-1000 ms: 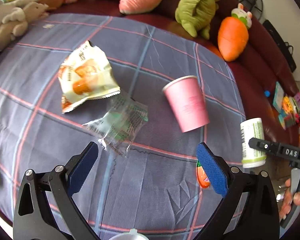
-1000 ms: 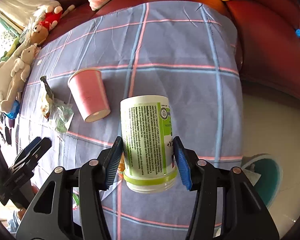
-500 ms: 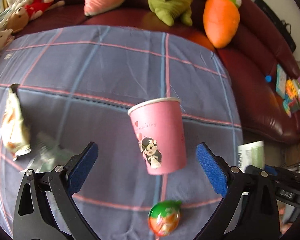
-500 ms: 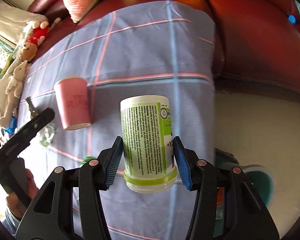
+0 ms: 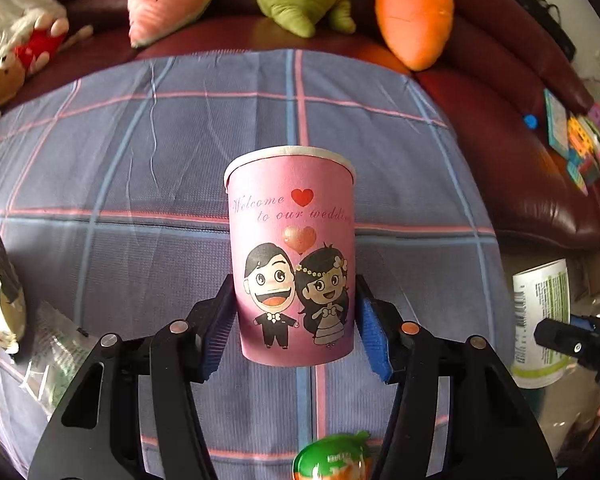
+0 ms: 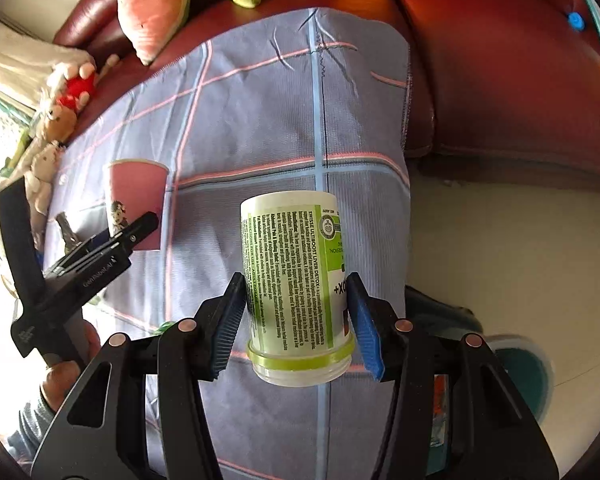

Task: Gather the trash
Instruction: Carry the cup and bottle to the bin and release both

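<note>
Plaid blue-grey cloth (image 5: 140, 152) covers the surface before a maroon sofa (image 5: 520, 92). Left claw (image 5: 296, 320) is clamped on a pink paper cup (image 5: 292, 264), interior not visible. Right claw (image 6: 296, 320) is clamped on a green-labelled white bottle (image 6: 292, 280), contents indeterminate.

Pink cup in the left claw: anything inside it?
Cannot tell. The pink cup shows only its printed side and rim; its interior faces away. The left claw grips its lower half above the plaid cloth.
</note>
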